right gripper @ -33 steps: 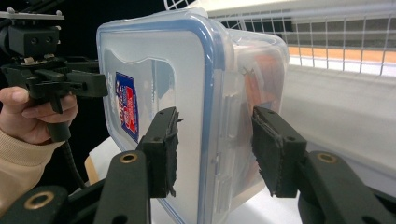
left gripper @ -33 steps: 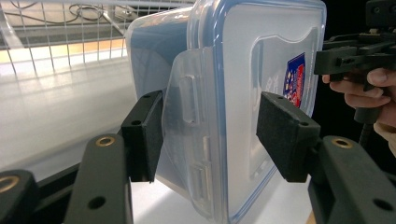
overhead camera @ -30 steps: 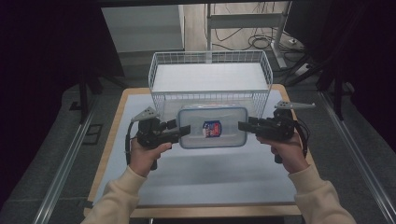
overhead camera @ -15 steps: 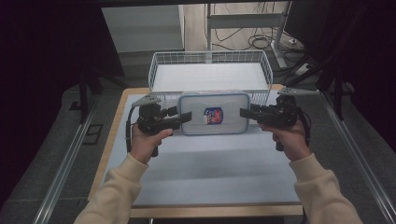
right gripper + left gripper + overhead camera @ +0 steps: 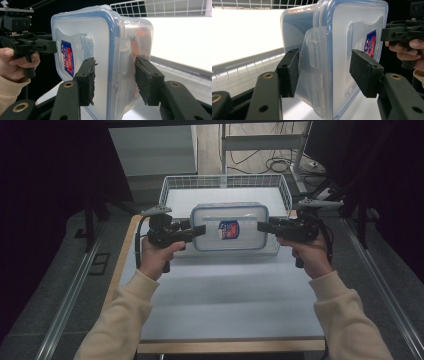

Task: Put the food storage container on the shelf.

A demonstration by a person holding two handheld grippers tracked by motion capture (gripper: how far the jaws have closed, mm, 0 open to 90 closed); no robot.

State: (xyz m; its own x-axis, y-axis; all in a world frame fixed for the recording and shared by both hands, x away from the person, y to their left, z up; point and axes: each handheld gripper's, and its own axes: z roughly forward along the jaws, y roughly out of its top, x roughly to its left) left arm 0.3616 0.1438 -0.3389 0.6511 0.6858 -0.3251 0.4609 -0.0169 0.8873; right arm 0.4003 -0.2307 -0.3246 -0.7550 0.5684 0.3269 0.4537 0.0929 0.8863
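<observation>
High view: I hold a clear lidded container (image 5: 229,226) between my two grippers, lifted above the table (image 5: 225,295), at the near wall of the white wire basket (image 5: 172,187).
Left gripper (image 5: 200,230): my jaws are clamped on the container's left end, one pad on the lid, the other on the underside.
Right gripper (image 5: 262,226): closed on the right end the same way, over the side latch.
Container: lid with a blue rim and a red-and-blue sticker (image 5: 229,229) faces up.
Right gripper view: something orange (image 5: 140,42) shows inside.
</observation>
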